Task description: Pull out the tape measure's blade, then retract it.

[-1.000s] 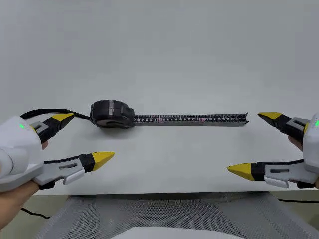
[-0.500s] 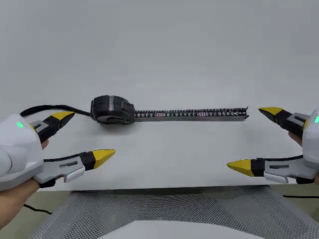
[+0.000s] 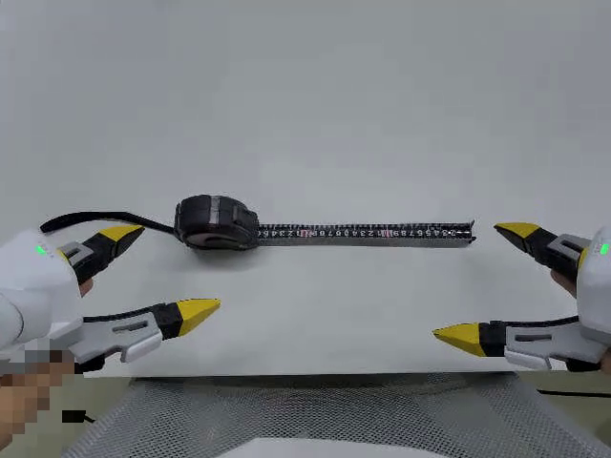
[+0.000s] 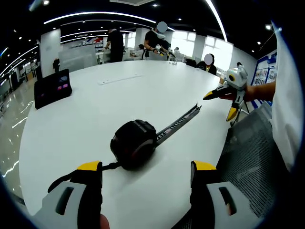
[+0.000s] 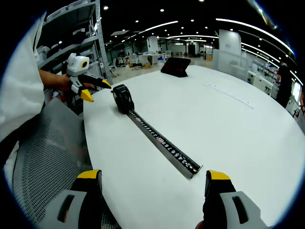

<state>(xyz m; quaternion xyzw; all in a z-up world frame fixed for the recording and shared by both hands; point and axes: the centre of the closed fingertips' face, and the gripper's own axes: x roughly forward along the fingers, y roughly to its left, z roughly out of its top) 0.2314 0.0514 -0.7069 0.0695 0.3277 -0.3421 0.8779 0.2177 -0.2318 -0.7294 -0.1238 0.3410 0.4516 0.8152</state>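
A black tape measure case (image 3: 216, 222) lies on the white table (image 3: 315, 114), its blade (image 3: 367, 233) drawn out to the right and lying flat, ending at a hook (image 3: 471, 230). A black strap (image 3: 91, 220) trails left from the case. My left gripper (image 3: 158, 271) hovers open, just left of and nearer than the case (image 4: 134, 149). My right gripper (image 3: 489, 282) is open too, near the blade's end (image 5: 192, 169). Neither touches the tape. In the right gripper view the case (image 5: 123, 98) lies far along the blade (image 5: 159, 140).
The table's near edge (image 3: 315, 375) runs just below the grippers, with a grey mesh chair back (image 3: 315, 410) under it. A dark tablet (image 4: 51, 88) lies at the table's far side. People stand in the background of the room.
Tape case, blade and both open grippers keep their places on the table. The head camera has shifted slightly, so the whole scene sits a little lower.
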